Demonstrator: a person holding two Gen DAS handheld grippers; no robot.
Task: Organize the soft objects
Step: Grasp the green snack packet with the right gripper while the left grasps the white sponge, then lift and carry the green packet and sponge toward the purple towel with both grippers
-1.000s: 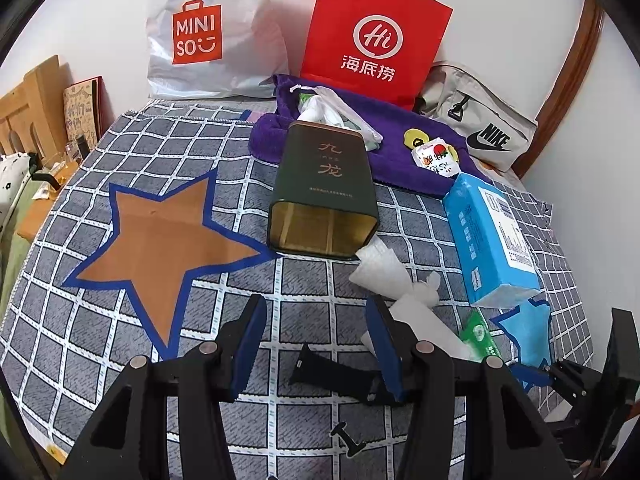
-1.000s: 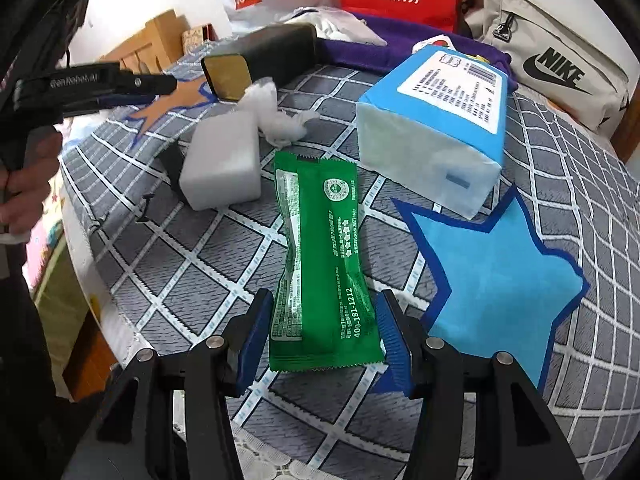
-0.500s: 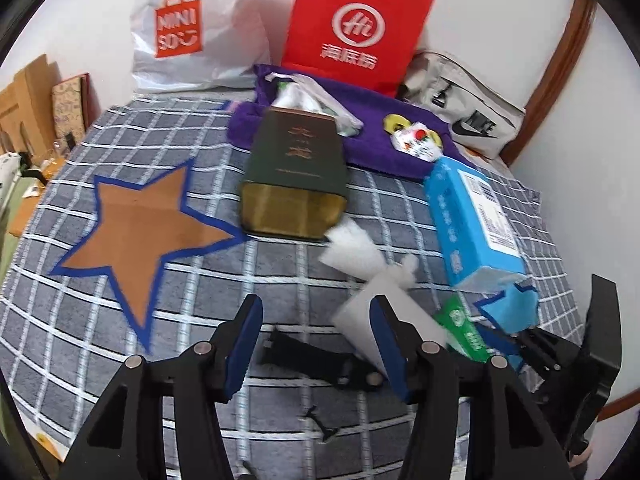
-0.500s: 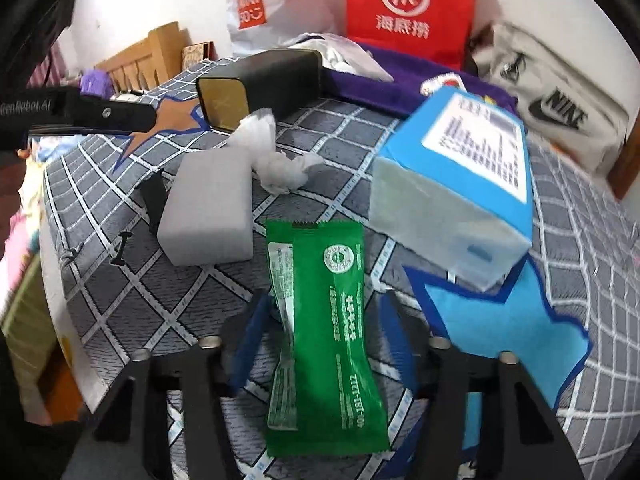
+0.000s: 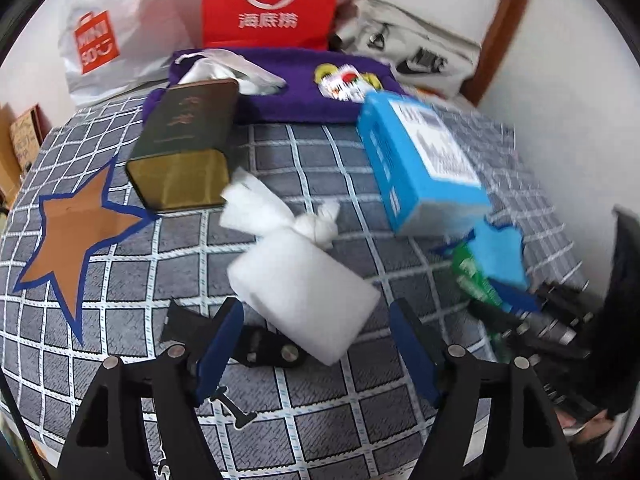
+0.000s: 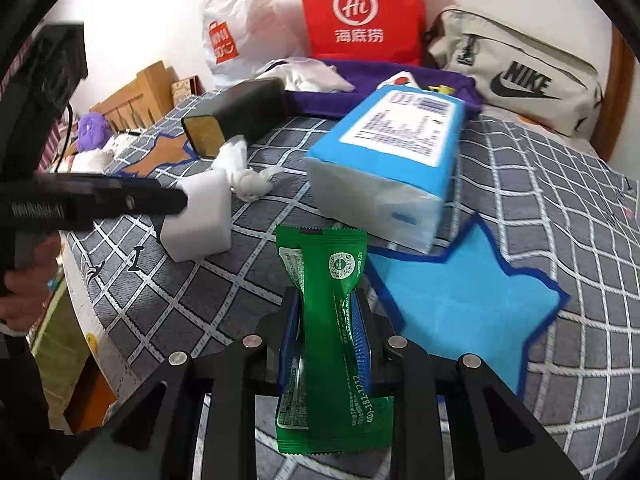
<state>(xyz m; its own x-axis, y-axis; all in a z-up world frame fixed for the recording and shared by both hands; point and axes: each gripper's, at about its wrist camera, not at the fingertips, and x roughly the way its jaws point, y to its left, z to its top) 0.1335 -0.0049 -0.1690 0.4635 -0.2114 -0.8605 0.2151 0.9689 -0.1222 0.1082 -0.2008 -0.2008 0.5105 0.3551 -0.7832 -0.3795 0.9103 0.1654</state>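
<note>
My right gripper (image 6: 327,322) is shut on a green snack packet (image 6: 326,320), pinched at its middle and lifted off the checked cloth beside the blue star patch (image 6: 460,296). My left gripper (image 5: 316,344) is open, its fingers on either side of the near end of a white foam block (image 5: 304,292). A crumpled white tissue (image 5: 276,212) lies just beyond the block. The blue tissue pack (image 5: 420,164) lies to the right and also shows in the right wrist view (image 6: 384,164). The packet shows blurred in the left wrist view (image 5: 476,280).
A dark green tin (image 5: 184,144) lies on its side by the orange star patch (image 5: 76,232). A black clip (image 5: 256,348) lies under the foam block. Purple towel (image 5: 304,100), red bag (image 5: 272,0), white bag (image 5: 100,36) and Nike pouch (image 6: 516,72) line the back.
My right gripper has closed on the green packet and raised it. My left gripper has moved right and forward so the foam block now sits between its open fingers.
</note>
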